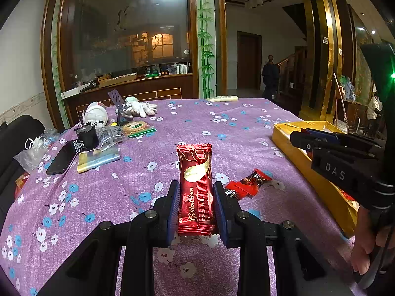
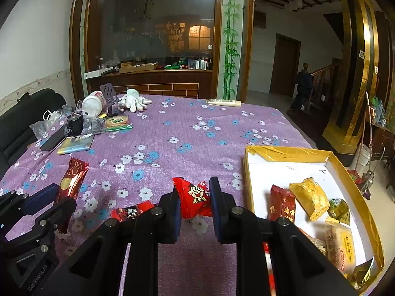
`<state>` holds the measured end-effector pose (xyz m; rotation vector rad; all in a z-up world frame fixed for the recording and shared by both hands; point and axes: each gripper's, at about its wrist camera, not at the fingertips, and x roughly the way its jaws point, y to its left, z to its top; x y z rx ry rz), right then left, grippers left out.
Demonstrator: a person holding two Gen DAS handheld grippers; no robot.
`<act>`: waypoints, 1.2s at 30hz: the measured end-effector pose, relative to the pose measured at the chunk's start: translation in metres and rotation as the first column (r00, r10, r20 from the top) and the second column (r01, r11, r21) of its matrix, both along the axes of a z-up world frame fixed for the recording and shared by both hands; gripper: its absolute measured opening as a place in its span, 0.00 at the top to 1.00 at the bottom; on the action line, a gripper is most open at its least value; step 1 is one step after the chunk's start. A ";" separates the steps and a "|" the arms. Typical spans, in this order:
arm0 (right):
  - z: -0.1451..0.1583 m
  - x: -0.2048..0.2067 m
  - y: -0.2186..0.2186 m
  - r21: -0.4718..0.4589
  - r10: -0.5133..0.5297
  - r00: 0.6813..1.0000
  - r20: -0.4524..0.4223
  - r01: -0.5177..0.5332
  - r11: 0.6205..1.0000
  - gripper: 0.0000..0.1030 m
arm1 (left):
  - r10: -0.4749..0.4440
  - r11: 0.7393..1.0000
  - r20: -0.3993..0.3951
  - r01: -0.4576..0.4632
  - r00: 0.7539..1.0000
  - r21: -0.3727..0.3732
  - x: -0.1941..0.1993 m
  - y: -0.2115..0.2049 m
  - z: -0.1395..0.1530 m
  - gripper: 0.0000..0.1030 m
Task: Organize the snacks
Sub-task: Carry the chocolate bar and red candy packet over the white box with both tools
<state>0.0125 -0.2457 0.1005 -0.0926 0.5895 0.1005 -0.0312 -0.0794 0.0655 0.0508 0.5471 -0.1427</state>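
My left gripper (image 1: 196, 192) is shut on a dark red Golden Crown snack bar (image 1: 195, 187) and holds it just above the purple flowered tablecloth (image 1: 123, 192). It also shows in the right wrist view (image 2: 71, 180). My right gripper (image 2: 195, 197) is shut on a red candy packet with a cartoon face (image 2: 196, 197). A small red-and-black snack packet (image 1: 249, 183) lies on the cloth between the grippers and shows in the right wrist view too (image 2: 130, 212). A gold-rimmed box (image 2: 296, 151) at the right holds several snacks.
At the far left of the table lie a phone (image 1: 61, 157), a black cup (image 1: 87, 135), plastic bags, a biscuit pack (image 1: 137, 128), white gloves (image 1: 140, 107) and a white jar (image 1: 96, 114). A tube (image 1: 222, 98) lies at the far edge. A wooden counter stands behind.
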 end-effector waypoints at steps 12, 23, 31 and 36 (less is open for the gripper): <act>0.003 -0.002 -0.003 0.002 -0.006 1.000 0.012 0.006 1.000 0.81 | 0.004 1.000 0.004 -0.004 1.000 0.003 0.000 0.000 0.000 0.73; 0.018 -0.001 -0.031 0.099 -0.061 0.998 0.020 0.059 0.993 0.81 | -0.006 0.997 0.034 0.004 0.999 0.074 -0.010 -0.030 0.017 0.73; 0.032 0.004 -0.071 0.177 -0.148 0.989 0.030 0.140 0.974 0.81 | -0.069 0.988 0.078 0.057 0.995 0.146 -0.015 -0.075 0.033 0.73; 0.034 0.012 -0.106 0.255 -0.213 0.977 -0.018 0.210 0.944 0.81 | -0.103 0.982 0.084 0.088 0.991 0.168 -0.013 -0.097 0.037 0.73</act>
